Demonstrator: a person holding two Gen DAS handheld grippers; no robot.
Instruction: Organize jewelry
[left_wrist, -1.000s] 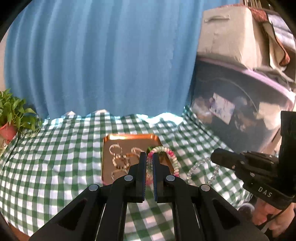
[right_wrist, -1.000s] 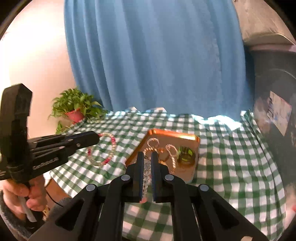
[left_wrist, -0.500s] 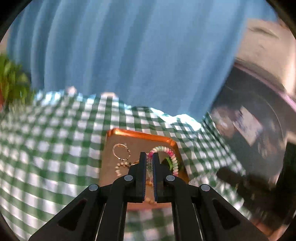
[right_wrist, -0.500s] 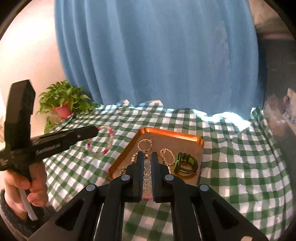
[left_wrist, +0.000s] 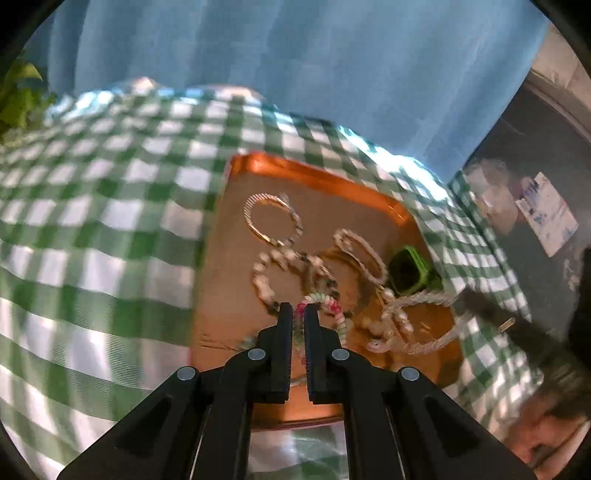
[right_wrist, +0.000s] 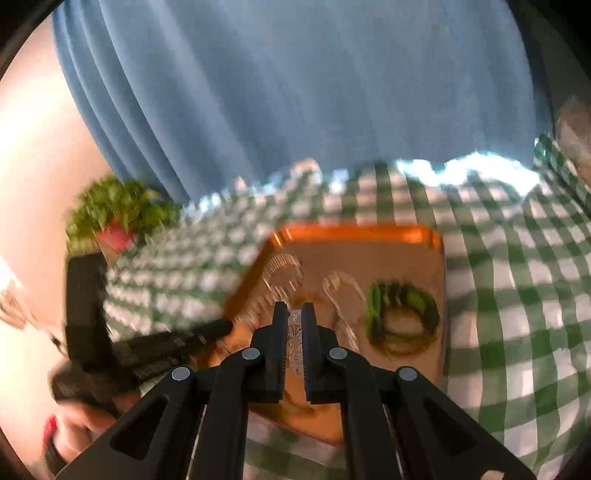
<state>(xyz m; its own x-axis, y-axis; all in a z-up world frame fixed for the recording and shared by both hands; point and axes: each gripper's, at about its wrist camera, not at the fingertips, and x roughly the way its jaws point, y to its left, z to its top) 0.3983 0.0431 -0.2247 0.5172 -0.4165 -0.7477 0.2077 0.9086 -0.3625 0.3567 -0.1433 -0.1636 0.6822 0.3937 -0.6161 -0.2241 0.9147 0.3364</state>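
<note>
A copper tray (left_wrist: 314, 173) lies on the green checked cloth and holds several bead and chain bracelets (left_wrist: 273, 221) and a green watch (left_wrist: 410, 269). My left gripper (left_wrist: 299, 310) is shut on a pink, green and white bead bracelet (left_wrist: 334, 306), which hangs just above the tray's near half. My right gripper (right_wrist: 294, 310) is shut on a clear bead bracelet (right_wrist: 294, 334) over the same tray (right_wrist: 351, 234). In the left wrist view this clear bracelet (left_wrist: 417, 299) dangles at the tray's right side. The left gripper (right_wrist: 221, 328) reaches in from the left in the right wrist view.
A potted plant (right_wrist: 118, 214) stands at the table's far left. A blue curtain (left_wrist: 295, 74) hangs behind the table, and a dark storage bin (left_wrist: 524, 192) stands on the right. A hand (right_wrist: 81, 417) holds the left gripper's handle.
Both grippers have come down and forward over the tray, each still shut on its bracelet. The tray and its jewelry now look much larger and closer.
</note>
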